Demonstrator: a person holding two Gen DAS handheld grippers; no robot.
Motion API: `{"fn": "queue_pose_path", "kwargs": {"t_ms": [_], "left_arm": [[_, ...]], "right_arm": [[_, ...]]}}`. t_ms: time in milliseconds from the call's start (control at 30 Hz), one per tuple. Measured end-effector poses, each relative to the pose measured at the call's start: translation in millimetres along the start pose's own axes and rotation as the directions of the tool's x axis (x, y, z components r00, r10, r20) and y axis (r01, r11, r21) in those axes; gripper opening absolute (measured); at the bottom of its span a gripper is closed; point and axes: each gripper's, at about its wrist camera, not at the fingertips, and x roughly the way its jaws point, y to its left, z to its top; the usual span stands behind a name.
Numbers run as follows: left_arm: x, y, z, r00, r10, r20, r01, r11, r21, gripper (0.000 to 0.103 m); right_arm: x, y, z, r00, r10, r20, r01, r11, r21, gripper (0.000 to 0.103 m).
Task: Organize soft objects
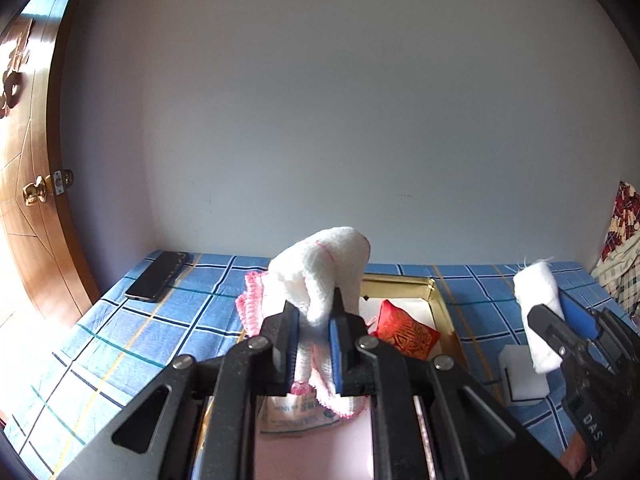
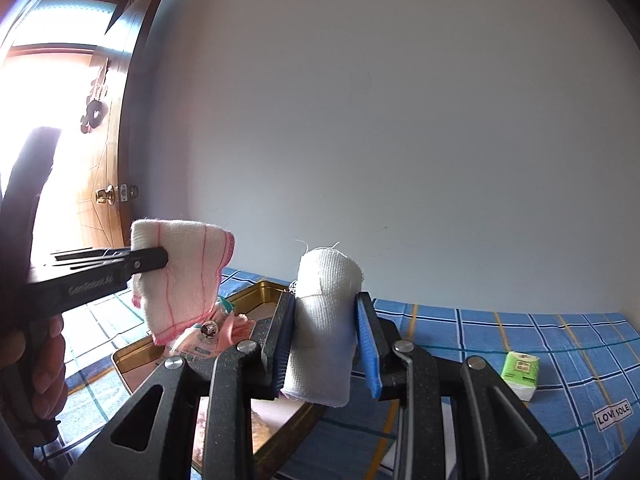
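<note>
1. Cloth [image 1: 320,276]: white, with pink stitched edging and thin pink lines. It hangs folded and drooping above the tray, centre of the left wrist view, clamped in the left gripper.
2. Bandage roll [image 2: 324,332]: white gauze, loose threads at its top. It stands roughly upright at the centre of the right wrist view, pinched in the right gripper.
3. Cushion [image 1: 406,336]: small, red with gold pattern, lying tilted inside the tray.
4. Tray [image 1: 434,300]: gold-rimmed, on the blue checked sheet.

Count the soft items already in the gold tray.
3 visible: red cushion at the tray's right side, pink crocheted piece at its left, printed pink packet near the front. Fingers block part of the tray; more may be hidden.
</note>
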Motion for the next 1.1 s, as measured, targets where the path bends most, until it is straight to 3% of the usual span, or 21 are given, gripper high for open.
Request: {"fn": "queue_pose_path", "kwargs": {"t_ms": [433, 667, 867, 933, 967, 1000, 1100], "left_arm": [[51, -7, 18, 0.995, -0.004, -0.103, 0.001, 1.000, -0.027, 0.011], [90, -10, -1, 0.966, -0.015, -0.256, 0.014, 1.000, -0.005, 0.011], [87, -10, -5, 0.964, -0.006, -0.267, 0.010, 1.000, 0.011, 0.019], [82, -10, -4, 0.968, 0.002, -0.249, 0.002, 1.000, 0.016, 0.035], [78, -10, -3, 0.971, 0.007, -0.239, -0.003, 1.000, 0.014, 0.056], [72, -7, -1, 0.976, 0.020, -0.217, -0.019, 1.000, 0.008, 0.070], [60, -3, 3, 0.985, 0.036, -0.171, -0.035, 0.999, 0.008, 0.075]], "right_arm": [[25, 5, 4, 0.998, 0.041, -0.056, -0.041, 0.999, 0.006, 0.033], [51, 10, 3, 0.992, 0.052, -0.119, -0.050, 0.999, 0.018, 0.033], [65, 15, 0, 0.986, 0.068, -0.155, -0.066, 0.998, 0.014, 0.033], [68, 18, -1, 0.983, 0.072, -0.167, -0.072, 0.997, 0.007, 0.033], [69, 19, -2, 0.982, 0.074, -0.175, -0.075, 0.997, 0.003, 0.033], [71, 19, -3, 0.981, 0.075, -0.181, -0.076, 0.997, 0.001, 0.033], [75, 20, -4, 0.977, 0.076, -0.199, -0.077, 0.997, 0.001, 0.033]]}}
